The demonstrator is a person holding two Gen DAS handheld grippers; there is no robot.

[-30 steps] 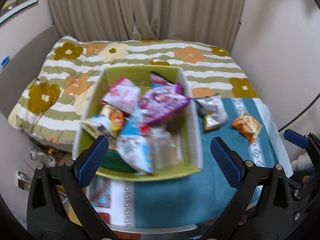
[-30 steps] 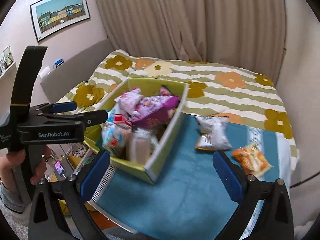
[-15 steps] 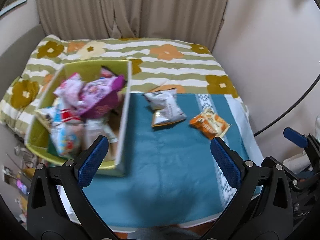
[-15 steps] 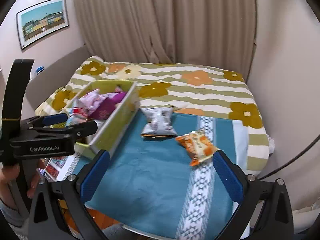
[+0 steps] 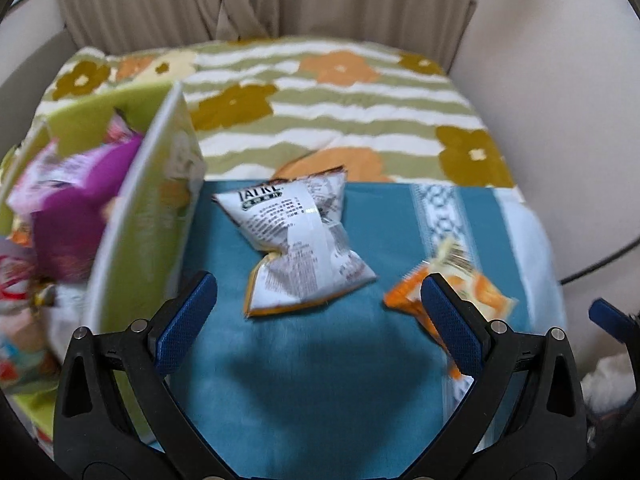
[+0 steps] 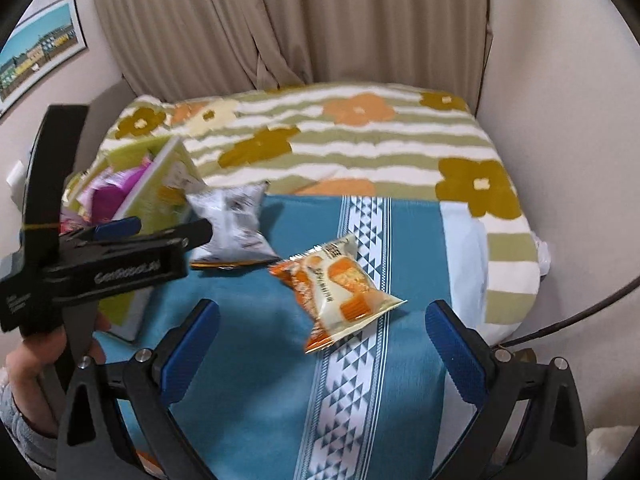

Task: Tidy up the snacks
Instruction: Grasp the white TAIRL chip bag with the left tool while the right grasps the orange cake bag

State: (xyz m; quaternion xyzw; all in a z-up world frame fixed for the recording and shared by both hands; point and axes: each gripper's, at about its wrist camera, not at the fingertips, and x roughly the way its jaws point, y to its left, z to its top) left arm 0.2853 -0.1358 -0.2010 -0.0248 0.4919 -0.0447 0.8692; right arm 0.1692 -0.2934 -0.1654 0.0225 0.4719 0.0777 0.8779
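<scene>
A green snack box (image 5: 136,240), full of packets, sits on a teal cloth (image 5: 304,380). Right of the box lie a silver chip bag (image 5: 300,244), then an orange snack bag (image 6: 340,284). The left gripper (image 5: 318,320) and the right gripper (image 6: 322,338) both hover above, jaws wide apart, empty.

The left gripper (image 6: 132,236) body reads "GenRobot.AI".
</scene>
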